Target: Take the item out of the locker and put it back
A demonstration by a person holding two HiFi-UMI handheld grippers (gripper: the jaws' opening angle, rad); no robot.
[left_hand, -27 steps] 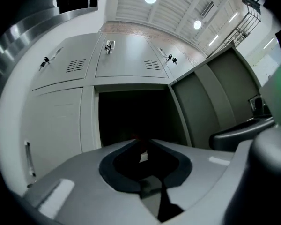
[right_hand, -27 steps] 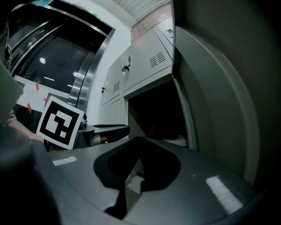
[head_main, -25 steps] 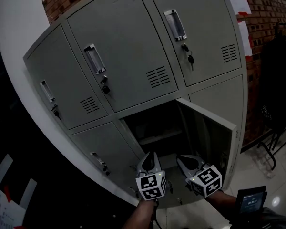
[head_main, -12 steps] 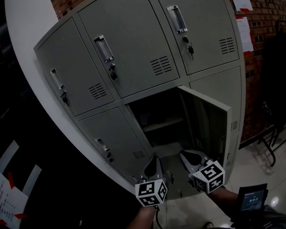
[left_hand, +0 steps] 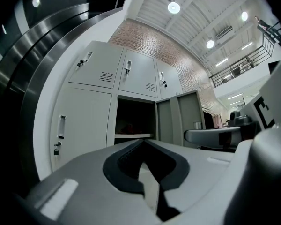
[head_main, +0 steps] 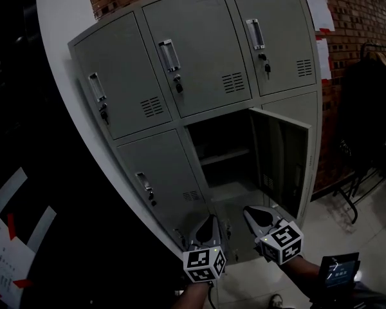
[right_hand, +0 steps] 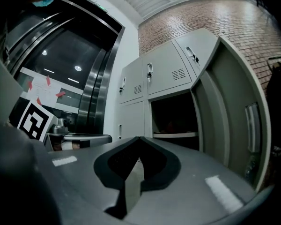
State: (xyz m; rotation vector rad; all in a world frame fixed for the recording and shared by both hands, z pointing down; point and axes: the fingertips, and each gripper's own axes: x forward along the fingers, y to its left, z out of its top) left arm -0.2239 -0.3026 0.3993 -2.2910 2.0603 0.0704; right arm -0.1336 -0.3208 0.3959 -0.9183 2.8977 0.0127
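Your left claw (head_main: 210,219) and right claw (head_main: 251,211) are both shut tight and hold nothing. They hang low in front of the open locker (head_main: 220,134). The item (right_hand: 171,124), maybe something red, sits on the shelf (head_main: 226,156) inside. Taking it out comes first: open one claw, then reach in.

The open compartment (head_main: 222,140) is mostly black inside in the head view, and its back wall cannot be made out. On its shelf (left_hand: 131,136) sits a small reddish thing (left_hand: 127,127), perhaps cloth, too dim and small to name. The screen device (head_main: 340,270) at bottom right and the papers (head_main: 1,250) at left are cut by the frame edges — their print is unreadable
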